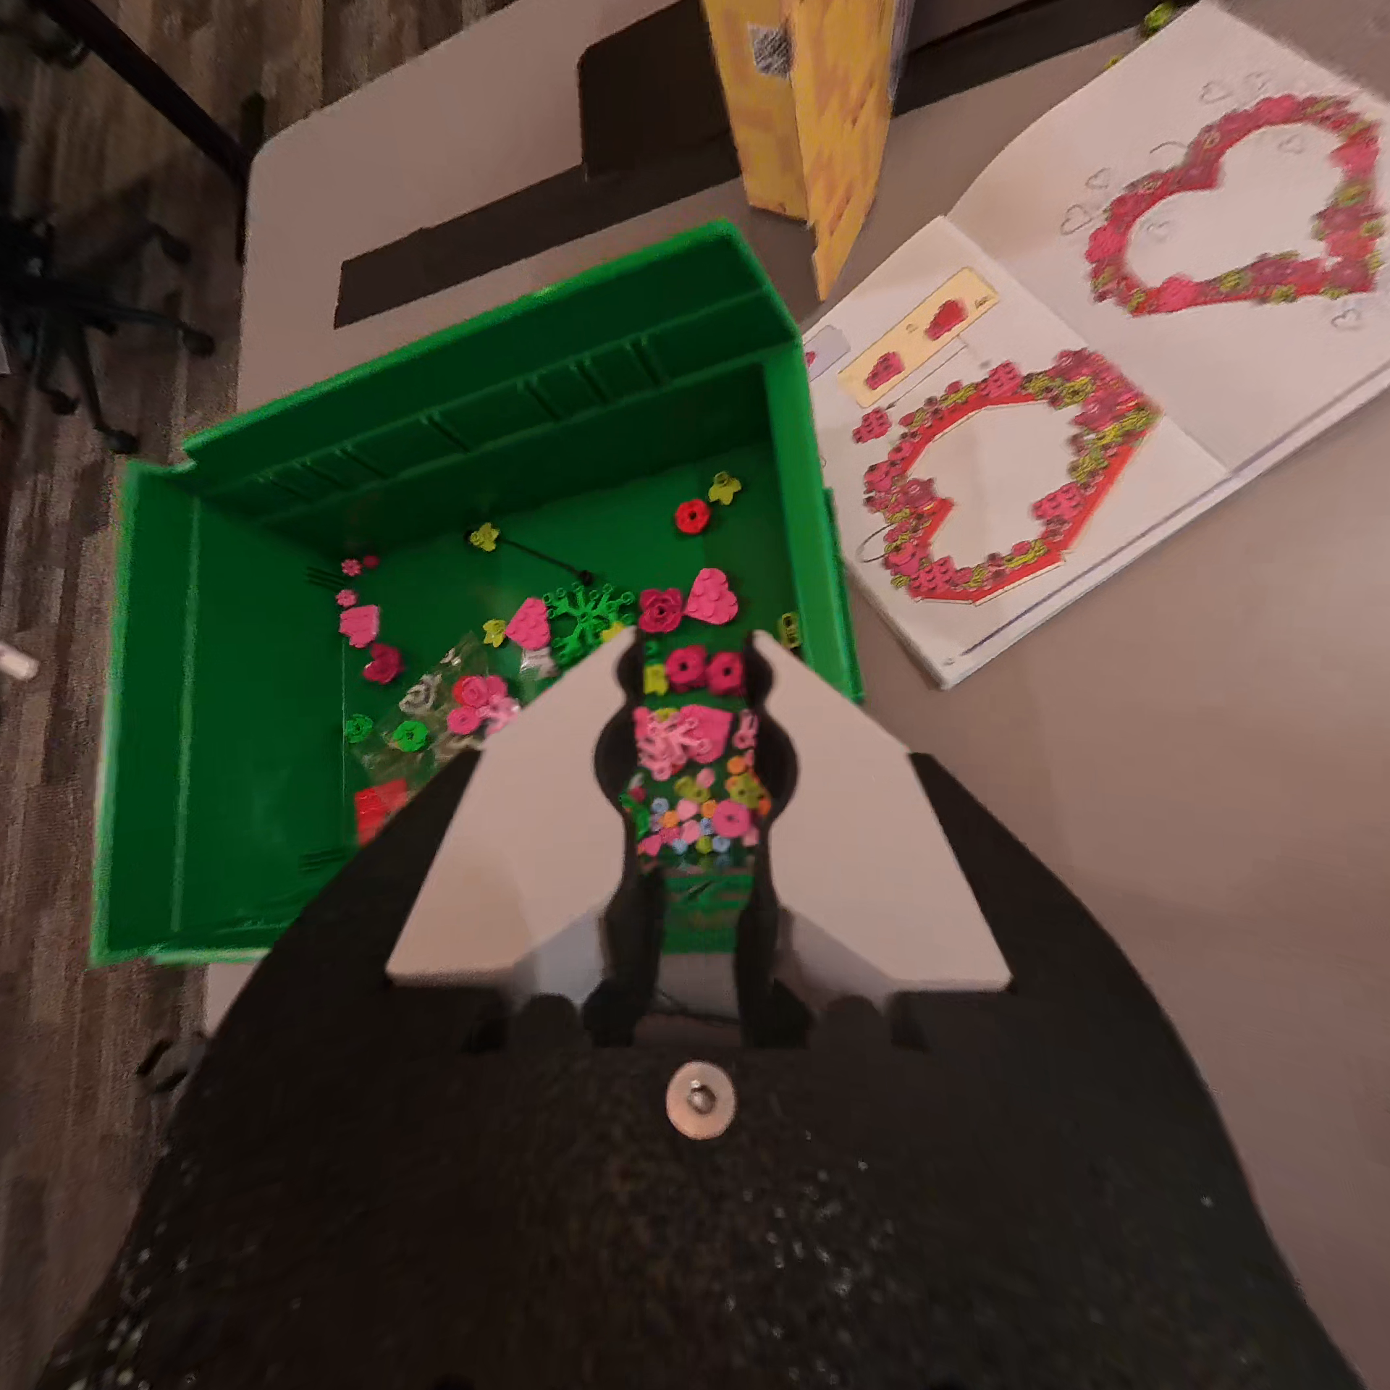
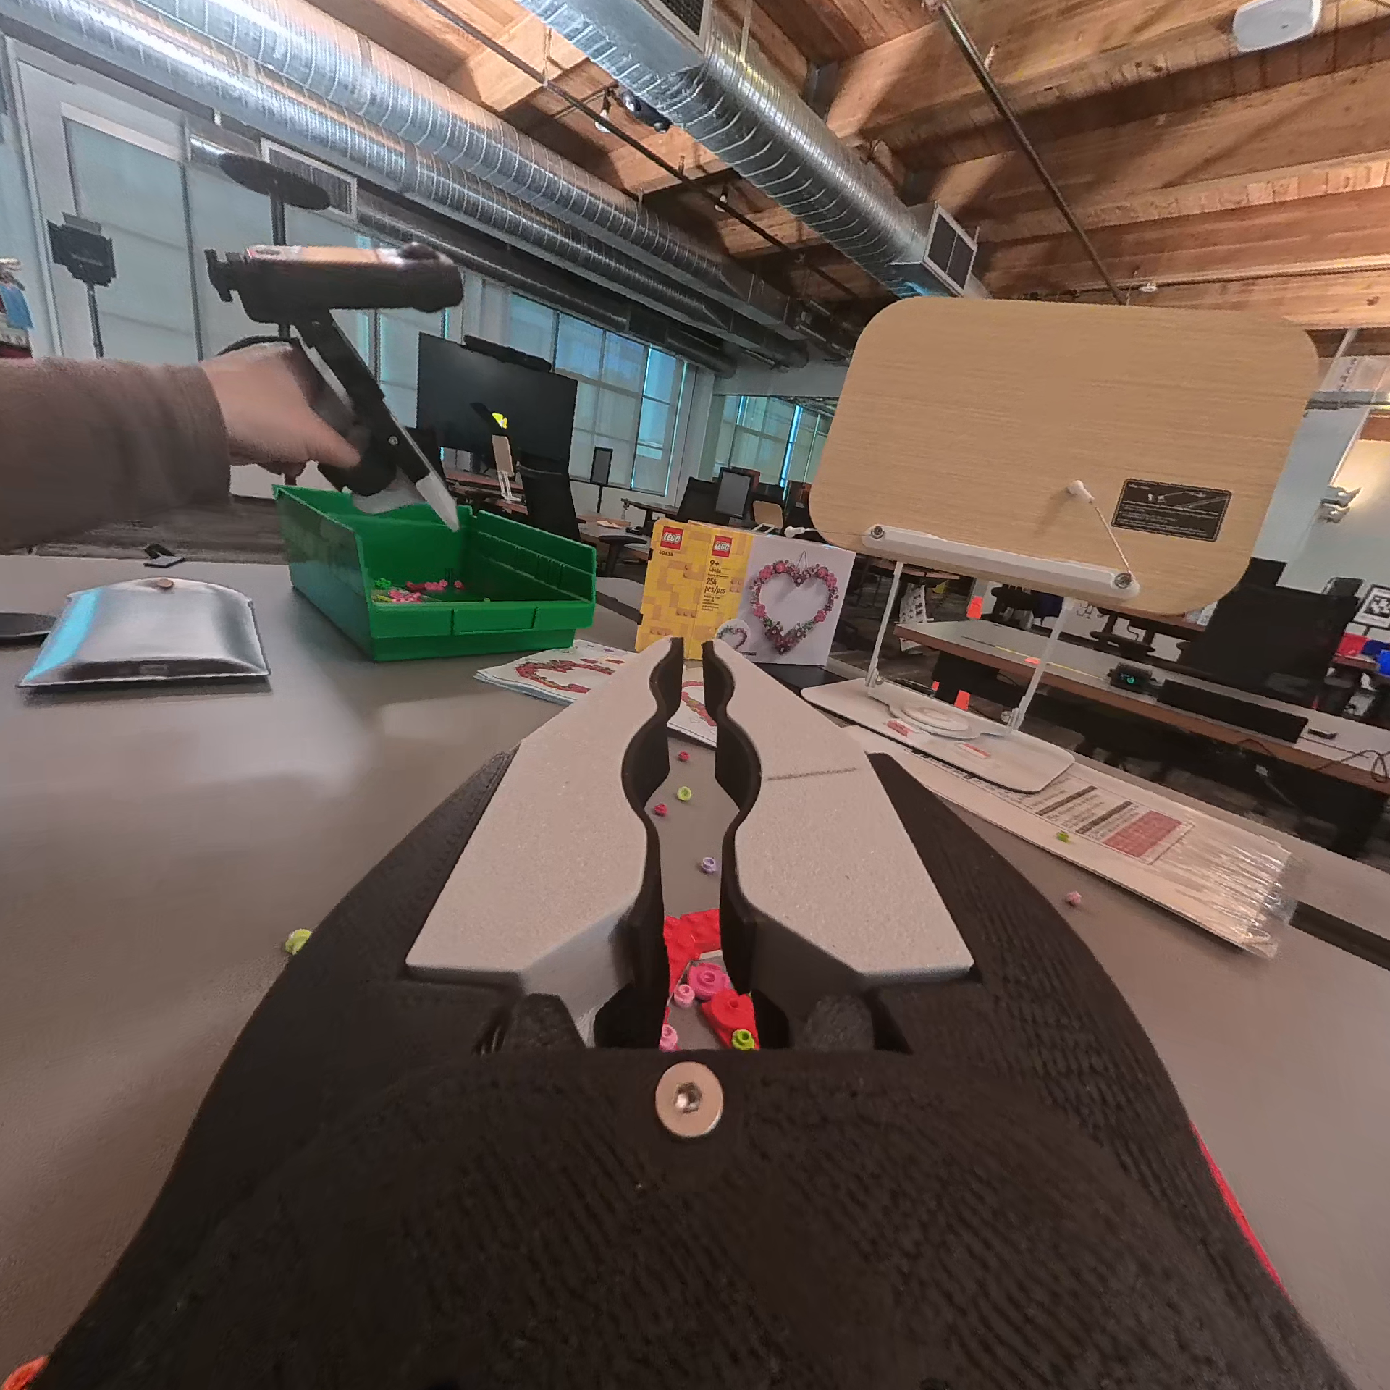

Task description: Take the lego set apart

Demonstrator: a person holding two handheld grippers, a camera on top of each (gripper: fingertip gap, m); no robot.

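Overhead, my left gripper [image 1: 692, 639] hangs above the green bin [image 1: 481, 421] of loose lego pieces [image 1: 688, 733], jaws narrowly apart and empty: a drop-off, I judge. Across the table, my right gripper [image 2: 692, 650] points level, nearly closed on nothing, the red lego heart [image 2: 688, 933] below it; next it needs another piece pried off.

Black textured tool [image 2: 692, 662] bodies, grey wedge fingers [image 2: 572, 812], silver centre screw [image 2: 688, 1103], brown sleeve [image 2: 105, 444].
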